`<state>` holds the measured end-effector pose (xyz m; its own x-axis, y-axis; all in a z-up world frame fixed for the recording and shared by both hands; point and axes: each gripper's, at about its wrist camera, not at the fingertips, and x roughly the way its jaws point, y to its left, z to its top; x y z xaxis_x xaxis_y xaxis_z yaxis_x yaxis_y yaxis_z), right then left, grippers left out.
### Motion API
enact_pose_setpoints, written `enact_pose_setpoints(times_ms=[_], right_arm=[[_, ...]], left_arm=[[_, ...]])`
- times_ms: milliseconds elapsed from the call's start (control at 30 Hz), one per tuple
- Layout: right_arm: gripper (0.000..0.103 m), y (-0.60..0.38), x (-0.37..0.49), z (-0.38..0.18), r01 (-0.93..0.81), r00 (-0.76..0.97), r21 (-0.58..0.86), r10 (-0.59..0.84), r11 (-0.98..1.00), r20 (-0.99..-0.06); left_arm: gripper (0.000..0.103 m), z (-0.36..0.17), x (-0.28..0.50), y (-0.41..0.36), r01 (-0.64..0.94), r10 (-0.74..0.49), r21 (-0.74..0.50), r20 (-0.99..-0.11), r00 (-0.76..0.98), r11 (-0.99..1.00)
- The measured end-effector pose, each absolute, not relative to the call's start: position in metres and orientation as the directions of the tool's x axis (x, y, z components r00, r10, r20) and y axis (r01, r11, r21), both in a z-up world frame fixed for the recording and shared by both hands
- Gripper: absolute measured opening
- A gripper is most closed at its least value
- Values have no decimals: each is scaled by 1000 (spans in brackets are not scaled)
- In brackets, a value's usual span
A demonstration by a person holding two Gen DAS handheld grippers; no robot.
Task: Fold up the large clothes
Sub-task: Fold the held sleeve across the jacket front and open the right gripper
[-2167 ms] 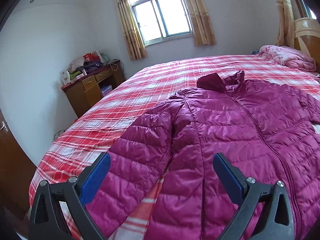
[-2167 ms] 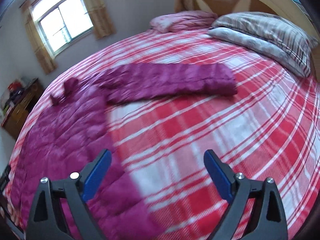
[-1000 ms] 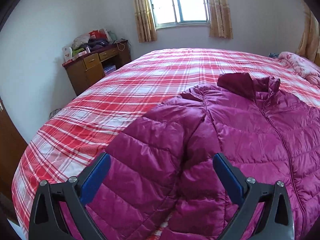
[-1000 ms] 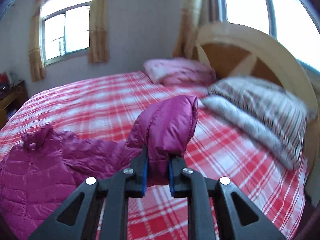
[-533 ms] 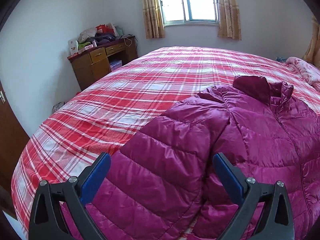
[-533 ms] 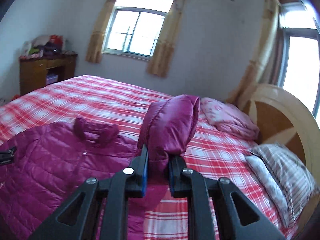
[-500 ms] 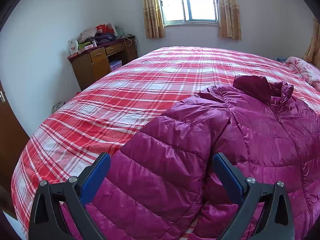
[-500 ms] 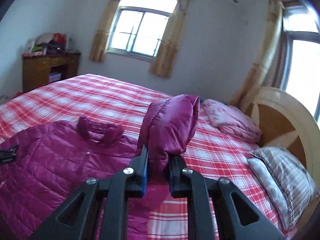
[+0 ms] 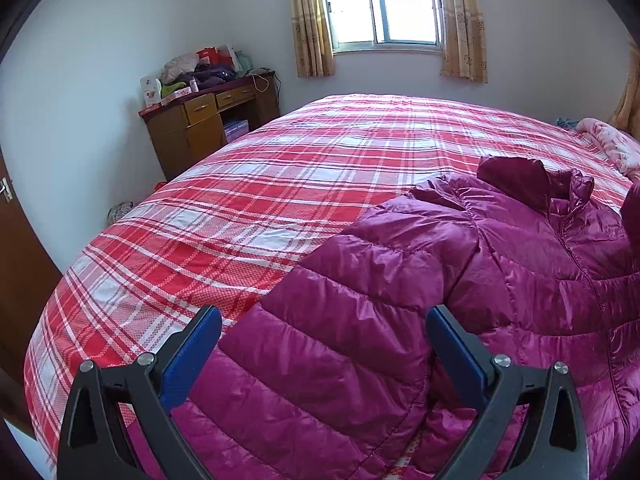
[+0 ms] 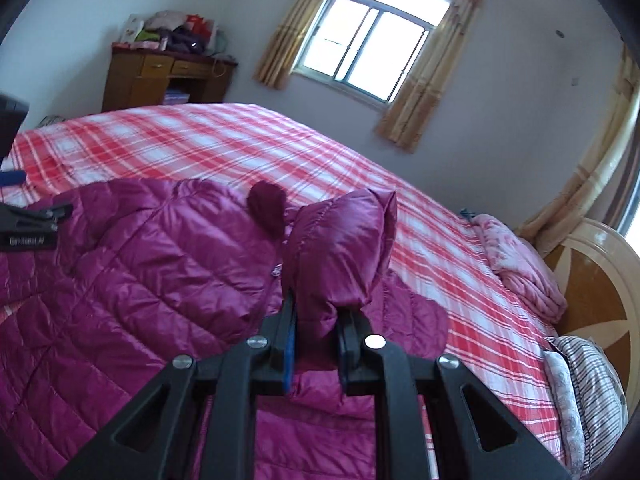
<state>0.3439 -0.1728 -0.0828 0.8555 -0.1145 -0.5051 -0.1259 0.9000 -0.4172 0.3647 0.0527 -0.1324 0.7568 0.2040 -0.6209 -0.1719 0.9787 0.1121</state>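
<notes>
A magenta puffer jacket [image 9: 500,264] lies front up on the red plaid bed [image 9: 280,200], collar [image 9: 516,176] toward the window. My left gripper [image 9: 320,320] is open, its blue pads [image 9: 192,352] apart on either side of the jacket's near sleeve [image 9: 340,340] without pressing it. My right gripper [image 10: 316,320] is shut on the cuff of the other sleeve [image 10: 344,248], which stands up from the jaws over the jacket's body [image 10: 140,280]. That raised sleeve [image 9: 632,216] shows at the right edge of the left wrist view. Part of the left gripper [image 10: 24,236] shows at the right wrist view's left edge.
A wooden desk [image 9: 208,128] piled with clothes and boxes stands by the wall past the bed's far corner. A folded pink blanket [image 10: 520,264], striped pillows [image 10: 588,384] and the headboard [image 10: 592,264] are at the bed's head. A brown door [image 9: 12,260] is at the left.
My right gripper, shut on the sleeve cuff, swung with a roll from near the pillows to over the jacket's body. My left gripper shifted slightly along the near sleeve and stayed open.
</notes>
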Motion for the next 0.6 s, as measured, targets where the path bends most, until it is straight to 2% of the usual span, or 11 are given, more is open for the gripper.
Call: enact_pose_setpoints(times_ms=[367, 433, 467, 500, 533, 567, 600], right_arm=[[18, -147, 340, -131, -243, 796, -407, -60, 880, -603], [22, -146, 340, -139, -256, 778, -387, -48, 886, -626], [28, -145, 340, -141, -269, 775, -370, -29, 889, -632], [48, -144, 338, -143, -282, 774, -362, -12, 888, -633], [61, -140, 334, -144, -304, 775, -365, 5, 880, -632], [79, -134, 328, -146, -319, 784, -379, 17, 869, -621], [82, -129, 321, -146, -334, 797, -396, 32, 855, -603]], left_arm=[[102, -135, 365, 51, -170, 210, 124, -630, 748, 978], [102, -134, 364, 47, -163, 211, 134, -627, 750, 977], [102, -134, 364, 46, -162, 212, 137, -626, 751, 977], [102, -133, 364, 45, -160, 212, 139, -625, 751, 977], [102, -132, 364, 44, -159, 212, 141, -623, 753, 977], [102, -131, 363, 43, -159, 213, 142, -619, 756, 977], [102, -129, 363, 43, -161, 216, 145, -616, 758, 976]])
